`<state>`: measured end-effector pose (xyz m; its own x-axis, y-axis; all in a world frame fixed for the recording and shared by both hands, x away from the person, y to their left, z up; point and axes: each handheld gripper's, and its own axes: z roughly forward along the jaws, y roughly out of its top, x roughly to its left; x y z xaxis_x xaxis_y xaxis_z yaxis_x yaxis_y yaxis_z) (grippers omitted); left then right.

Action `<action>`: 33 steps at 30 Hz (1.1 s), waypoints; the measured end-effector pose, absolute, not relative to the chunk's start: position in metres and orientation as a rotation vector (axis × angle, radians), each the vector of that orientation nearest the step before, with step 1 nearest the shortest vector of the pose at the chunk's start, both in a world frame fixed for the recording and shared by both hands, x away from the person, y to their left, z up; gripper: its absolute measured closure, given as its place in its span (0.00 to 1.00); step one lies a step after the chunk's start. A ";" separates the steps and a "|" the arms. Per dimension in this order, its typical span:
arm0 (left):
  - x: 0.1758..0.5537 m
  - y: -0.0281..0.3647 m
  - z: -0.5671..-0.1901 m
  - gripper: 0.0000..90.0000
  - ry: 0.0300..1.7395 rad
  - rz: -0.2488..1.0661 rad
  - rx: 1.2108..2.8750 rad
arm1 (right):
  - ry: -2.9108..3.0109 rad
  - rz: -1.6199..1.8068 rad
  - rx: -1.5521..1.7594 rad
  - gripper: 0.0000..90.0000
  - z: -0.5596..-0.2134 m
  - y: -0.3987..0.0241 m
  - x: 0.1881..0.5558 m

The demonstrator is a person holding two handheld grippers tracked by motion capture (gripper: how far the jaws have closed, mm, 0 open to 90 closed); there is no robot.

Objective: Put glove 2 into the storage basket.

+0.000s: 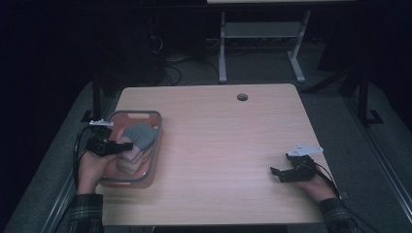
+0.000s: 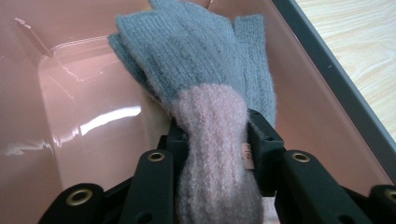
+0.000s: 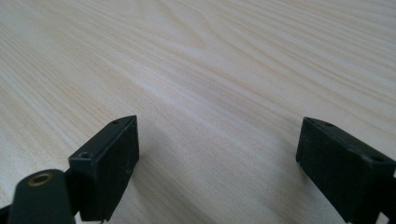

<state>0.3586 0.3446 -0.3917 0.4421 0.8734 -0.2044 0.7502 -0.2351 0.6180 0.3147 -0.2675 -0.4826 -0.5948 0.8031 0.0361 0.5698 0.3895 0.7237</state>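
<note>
Tabletop pink bin (image 1: 156, 145), knit glove (image 2: 205, 88) inside

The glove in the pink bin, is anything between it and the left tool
No. The left tool already has its jaws pressed on the pink cuff of the glove, inside the pink bin. Nothing sits between them.

Fuzzy knitted glove (image 2: 205, 93), glossy plastic tub (image 2: 84, 107), matt wood-grain table (image 3: 196, 70).
</note>
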 end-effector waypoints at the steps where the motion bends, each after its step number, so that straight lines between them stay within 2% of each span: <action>1: 0.359 0.345 -0.392 0.72 1.354 0.236 2.034 | 2.332 1.025 1.199 0.14 -0.483 -0.267 0.315; 5: 0.359 0.347 -0.391 0.56 1.337 0.255 2.042 | 2.332 1.025 1.199 0.14 -0.483 -0.267 0.315; 7: 0.359 0.347 -0.391 0.42 1.336 0.284 2.058 | 2.332 1.025 1.199 0.14 -0.483 -0.267 0.315; 9: 0.360 0.348 -0.390 0.33 1.340 0.303 2.056 | 2.332 1.025 1.201 0.14 -0.483 -0.267 0.315; 13: 0.360 0.350 -0.387 0.19 1.341 0.354 2.054 | 2.332 1.025 1.199 0.14 -0.483 -0.267 0.315; 20: 0.355 0.353 -0.372 0.17 1.303 0.385 2.014 | 2.333 1.025 1.200 0.14 -0.483 -0.267 0.315; 33: 0.355 0.332 -0.358 0.17 1.185 0.320 2.002 | 2.332 1.026 1.202 0.14 -0.483 -0.267 0.315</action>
<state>0.3545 0.3322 -0.3580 0.5355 0.8289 -0.1618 0.6348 -0.2686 0.7245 0.3149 -0.2674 -0.4826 -0.5935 0.8039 0.0386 0.5717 0.3874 0.7232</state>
